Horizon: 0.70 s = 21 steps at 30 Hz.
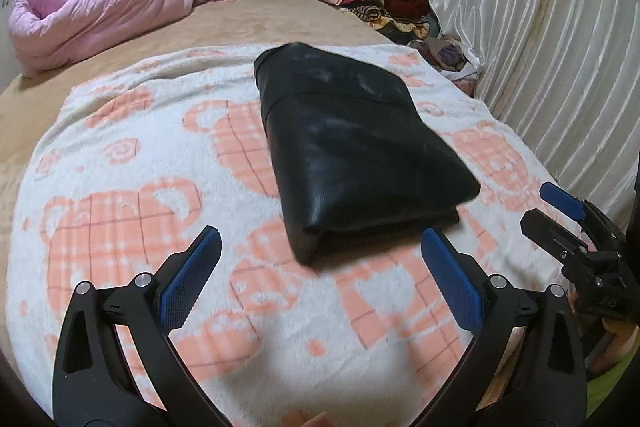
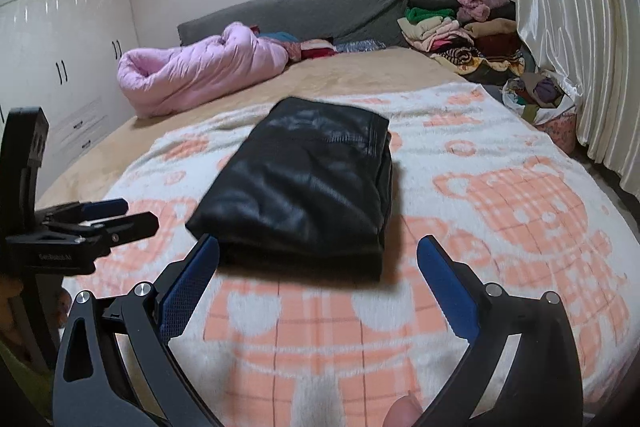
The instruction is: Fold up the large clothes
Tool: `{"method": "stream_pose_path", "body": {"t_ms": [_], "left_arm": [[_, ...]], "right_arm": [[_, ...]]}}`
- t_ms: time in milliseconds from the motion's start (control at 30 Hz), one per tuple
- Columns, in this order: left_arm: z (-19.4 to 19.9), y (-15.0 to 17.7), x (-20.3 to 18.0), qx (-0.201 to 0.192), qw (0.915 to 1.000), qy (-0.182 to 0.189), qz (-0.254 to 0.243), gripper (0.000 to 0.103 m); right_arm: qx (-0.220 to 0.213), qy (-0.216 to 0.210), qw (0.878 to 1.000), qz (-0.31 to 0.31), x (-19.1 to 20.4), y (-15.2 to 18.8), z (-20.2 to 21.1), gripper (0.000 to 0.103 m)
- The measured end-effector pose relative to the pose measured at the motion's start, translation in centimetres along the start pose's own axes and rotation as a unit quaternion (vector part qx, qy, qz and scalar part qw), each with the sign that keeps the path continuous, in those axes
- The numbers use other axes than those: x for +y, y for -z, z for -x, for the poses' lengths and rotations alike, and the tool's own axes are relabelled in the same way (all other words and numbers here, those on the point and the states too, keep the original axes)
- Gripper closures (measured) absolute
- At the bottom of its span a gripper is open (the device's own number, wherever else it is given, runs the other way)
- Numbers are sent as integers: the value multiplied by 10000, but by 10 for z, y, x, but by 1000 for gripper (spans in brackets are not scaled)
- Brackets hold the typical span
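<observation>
A black leather-like garment [image 1: 352, 155] lies folded into a thick rectangle on a white blanket with peach bears [image 1: 120, 219]. My left gripper [image 1: 322, 233] stands wide open just short of the bundle's near edge, nothing between its blue pads. My right gripper [image 1: 556, 215] shows at the right edge of that view, off the garment. In the right wrist view the same garment [image 2: 304, 187] lies ahead of my right gripper [image 2: 318, 241], whose jaws are wide open and empty. My left gripper [image 2: 120, 215] hovers to the bundle's left there.
A rolled pink quilt [image 2: 200, 71] and a grey headboard cushion [image 2: 304, 11] lie at the far end of the bed. Stacked folded clothes [image 2: 460, 31] and a bag of clothes [image 2: 540, 95] sit at the back right beside a cream curtain [image 2: 568, 27]. White wardrobes [image 2: 60, 39] stand left.
</observation>
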<state>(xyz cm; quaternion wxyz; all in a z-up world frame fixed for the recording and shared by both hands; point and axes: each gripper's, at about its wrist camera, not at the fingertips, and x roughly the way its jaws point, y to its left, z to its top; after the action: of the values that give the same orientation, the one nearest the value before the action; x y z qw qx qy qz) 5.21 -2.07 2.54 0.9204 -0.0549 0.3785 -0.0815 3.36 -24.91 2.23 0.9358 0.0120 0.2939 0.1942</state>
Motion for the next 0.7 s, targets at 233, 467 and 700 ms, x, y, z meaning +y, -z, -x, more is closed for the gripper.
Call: {"method": "stream_pose_path", "body": {"t_ms": [233,467,700], "left_arm": [[-2,23,5,82,9998,-106,118,9],[-4,36,4,125,9998,-149,76,9],[-7,40,7,218,9995,-180,172,9]], "right_arm": [[-2,277,9996,-56,-1,25,1,4],[-17,326,9995,32,4,36,2,4],[101,327,9994,61,4,41,-1,4]]}}
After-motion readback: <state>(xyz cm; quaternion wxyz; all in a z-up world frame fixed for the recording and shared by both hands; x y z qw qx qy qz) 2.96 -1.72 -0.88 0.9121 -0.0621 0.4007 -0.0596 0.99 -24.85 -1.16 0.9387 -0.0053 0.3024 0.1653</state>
